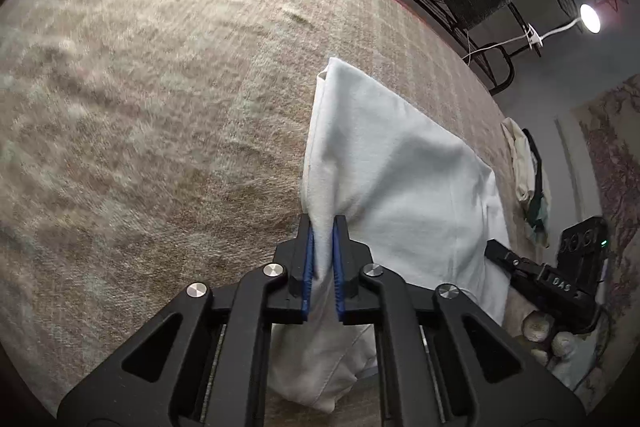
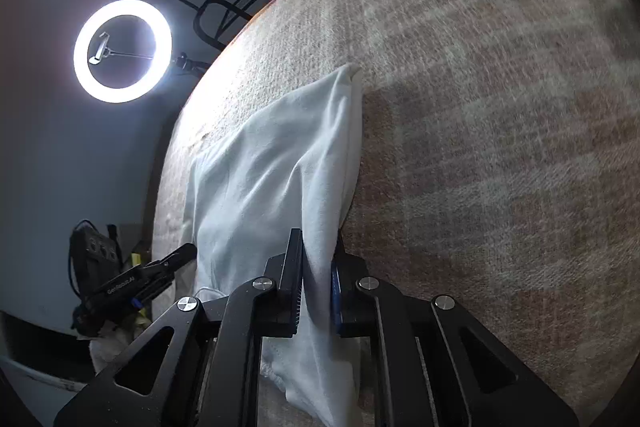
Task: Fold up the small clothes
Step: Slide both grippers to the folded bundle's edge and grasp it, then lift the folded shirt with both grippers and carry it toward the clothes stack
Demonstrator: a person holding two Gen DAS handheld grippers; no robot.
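Note:
A white cloth (image 1: 392,163) lies partly on a beige plaid blanket, its near edge lifted. My left gripper (image 1: 323,223) is shut on one near corner of it, the fabric pinched between the blue pads. In the right wrist view the same white cloth (image 2: 272,163) stretches away from my right gripper (image 2: 318,239), which is shut on the other near corner. Each gripper shows in the other's view: the right gripper (image 1: 490,247) at the cloth's right edge, the left gripper (image 2: 192,249) at its left edge. The cloth's far corner (image 1: 326,67) rests on the blanket.
The plaid blanket (image 1: 160,107) covers a wide surface. A heap of other clothes (image 1: 528,171) lies at the blanket's right edge. A ring light (image 2: 122,51) and a metal bed frame (image 1: 496,67) stand beyond the edge. A dark device (image 1: 584,239) sits off to the right.

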